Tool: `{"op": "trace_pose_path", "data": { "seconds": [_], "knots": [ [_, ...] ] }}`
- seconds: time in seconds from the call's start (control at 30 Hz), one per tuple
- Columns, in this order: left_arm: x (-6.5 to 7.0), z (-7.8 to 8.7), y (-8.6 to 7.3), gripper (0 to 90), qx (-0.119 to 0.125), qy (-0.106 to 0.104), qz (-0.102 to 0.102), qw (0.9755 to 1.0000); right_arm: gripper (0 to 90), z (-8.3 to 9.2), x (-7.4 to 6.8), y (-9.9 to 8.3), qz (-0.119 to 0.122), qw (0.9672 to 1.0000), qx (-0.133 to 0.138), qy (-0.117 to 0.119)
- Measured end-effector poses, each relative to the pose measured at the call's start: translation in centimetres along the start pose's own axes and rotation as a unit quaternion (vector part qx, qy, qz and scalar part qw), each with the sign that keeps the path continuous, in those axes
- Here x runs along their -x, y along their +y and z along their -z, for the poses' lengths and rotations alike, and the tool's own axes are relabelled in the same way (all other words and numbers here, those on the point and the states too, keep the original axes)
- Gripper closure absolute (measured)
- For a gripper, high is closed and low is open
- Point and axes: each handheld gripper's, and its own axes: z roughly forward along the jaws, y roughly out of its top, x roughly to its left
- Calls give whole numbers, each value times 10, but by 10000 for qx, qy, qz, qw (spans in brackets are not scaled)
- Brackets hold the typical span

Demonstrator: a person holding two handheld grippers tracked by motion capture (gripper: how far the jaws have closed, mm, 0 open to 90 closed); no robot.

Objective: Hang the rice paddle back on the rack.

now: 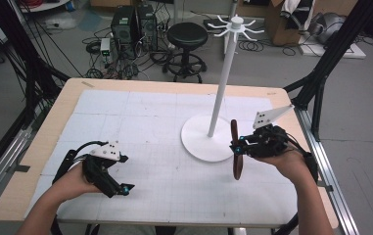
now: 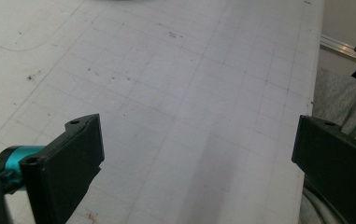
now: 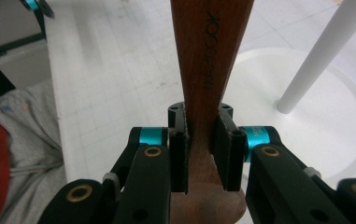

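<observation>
Forearms come in from the near edge of the surface [image 1: 52, 122], one claw in each hand. To the right, the right claw [image 3: 200, 154] is pinching a wooden spatula [image 3: 210, 56] near its lower end, pads pressed on both flat faces of the brown wood; letters are stamped along the handle. Seen from above, the spatula [image 1: 236, 156] stands nearly upright in that claw [image 1: 236, 145], lifted off the mat and just beside the stand's round base. To the left, the left claw [image 1: 123, 187] rests low over the mat, spread wide with nothing between its jaws; its own view shows bare gridded mat [image 2: 175, 93] between the two black pads.

Nothing here is a container; the nearest thing to a holder is the white stand [image 1: 223, 83], a thin pole rising from a flat disc [image 1: 198, 142], topped by a ring of bare hooks [image 1: 235, 24].

White gridded mat covers most of the pale wooden surface, with faint scuffs and pen marks. Beyond it lies grey floor, a black stool [image 1: 187, 36], two dark computer towers [image 1: 134, 24] amid tangled cables, and cardboard boxes [image 1: 277, 19] at the back. Black frame struts [image 1: 338, 44] rise at both sides.
</observation>
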Motion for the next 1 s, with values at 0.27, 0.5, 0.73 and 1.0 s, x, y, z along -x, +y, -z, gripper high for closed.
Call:
{"op": "trace_pose_path", "data": {
  "seconds": [0.27, 0.5, 0.73, 1.0],
  "knots": [
    [0, 0, 0, 29, -26, -33, -30, 10000, 778, 22, 4, 8, -101, 9993, 190, -313],
    [0, 0, 0, 29, -33, -33, -17, 10000, 778, 37, 4, 16, -177, 9981, 298, -509],
    [1, -1, 0, 29, -56, -48, -34, 10000, 778, 46, 6, 24, -328, 9964, 352, -697],
    [0, -2, 0, 29, -41, -53, -16, 10000, 778, 57, 6, 37, -338, 9947, 474, -850]
  ]
}}
